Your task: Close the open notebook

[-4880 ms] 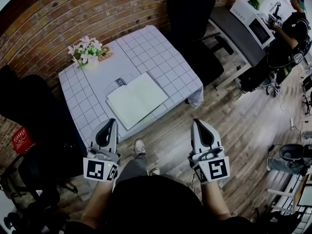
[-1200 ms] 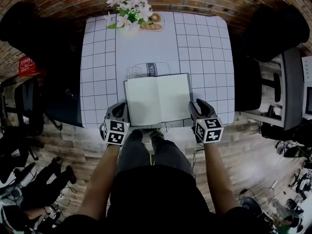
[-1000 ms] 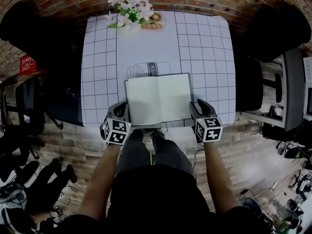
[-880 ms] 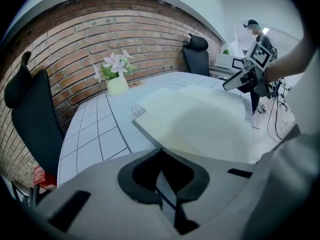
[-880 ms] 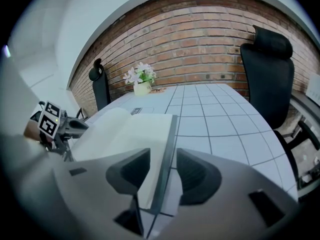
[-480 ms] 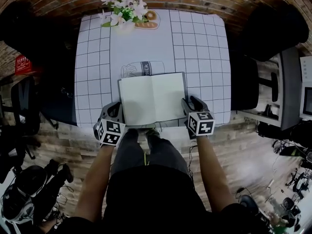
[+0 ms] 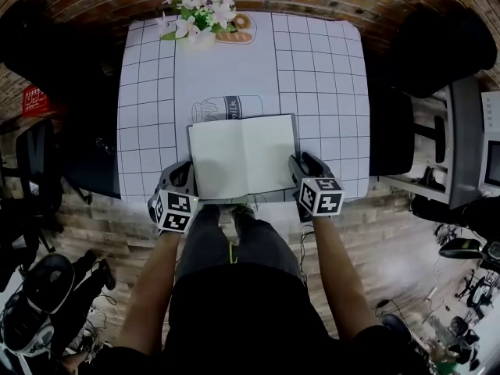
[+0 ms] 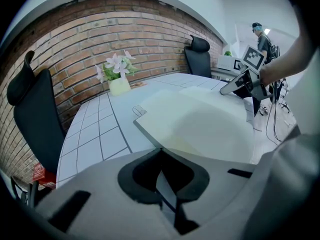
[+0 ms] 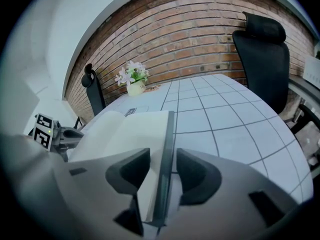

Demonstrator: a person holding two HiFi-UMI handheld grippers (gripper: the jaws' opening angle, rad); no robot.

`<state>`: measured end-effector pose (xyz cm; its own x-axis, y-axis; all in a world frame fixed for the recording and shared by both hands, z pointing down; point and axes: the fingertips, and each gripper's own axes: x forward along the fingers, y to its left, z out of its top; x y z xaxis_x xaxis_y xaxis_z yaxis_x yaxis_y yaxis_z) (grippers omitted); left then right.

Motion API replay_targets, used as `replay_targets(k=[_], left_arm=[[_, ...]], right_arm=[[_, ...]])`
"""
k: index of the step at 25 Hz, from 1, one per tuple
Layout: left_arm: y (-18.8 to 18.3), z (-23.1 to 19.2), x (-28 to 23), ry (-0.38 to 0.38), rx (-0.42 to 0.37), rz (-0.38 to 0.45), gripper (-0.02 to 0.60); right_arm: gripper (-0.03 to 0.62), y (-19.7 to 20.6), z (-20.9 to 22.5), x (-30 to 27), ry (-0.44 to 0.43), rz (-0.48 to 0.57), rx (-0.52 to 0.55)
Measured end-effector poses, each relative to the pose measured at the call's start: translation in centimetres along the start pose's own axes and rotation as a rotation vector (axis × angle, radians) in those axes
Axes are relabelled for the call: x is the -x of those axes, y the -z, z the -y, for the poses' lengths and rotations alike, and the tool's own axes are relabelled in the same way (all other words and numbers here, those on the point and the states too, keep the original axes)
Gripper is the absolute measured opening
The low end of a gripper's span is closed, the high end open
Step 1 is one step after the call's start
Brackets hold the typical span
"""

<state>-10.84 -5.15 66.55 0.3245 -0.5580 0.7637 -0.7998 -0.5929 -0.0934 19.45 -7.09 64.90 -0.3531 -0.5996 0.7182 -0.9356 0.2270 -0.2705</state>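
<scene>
My left gripper is clamped on the near left edge of the open notebook. The notebook lies flat on the checked table between my two grippers. My right gripper has just been opening its jaws. They stand apart with the notebook's right cover edge between them, not pressing it.

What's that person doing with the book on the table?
A person stands at the table with a gripper in each hand, getting ready to close the open notebook. The left gripper has its jaws closed on the notebook's left edge. The right gripper has just been opening its jaws, and the right cover's edge sits between them without being pinched. The notebook lies flat and open.
</scene>
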Motion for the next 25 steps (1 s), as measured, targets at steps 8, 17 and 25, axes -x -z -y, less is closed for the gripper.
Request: replay_targets(k=[8,17,25], left_arm=[[0.03,0.03,0.03,-0.005,0.009,0.0,0.025],[-0.02,-0.04,0.06,-0.012,0.024,0.008,0.025],[-0.03,-0.01,0.06,-0.016,0.02,0.007,0.025]], right_arm=[[0.178,-0.02,-0.42,-0.05,-0.025,0.01,0.004],[0.164,-0.32,-0.69,-0.26,-0.038,0.015,-0.09],[0.117,-0.66,-0.51,0.14,-0.066,0.04,-0.116]])
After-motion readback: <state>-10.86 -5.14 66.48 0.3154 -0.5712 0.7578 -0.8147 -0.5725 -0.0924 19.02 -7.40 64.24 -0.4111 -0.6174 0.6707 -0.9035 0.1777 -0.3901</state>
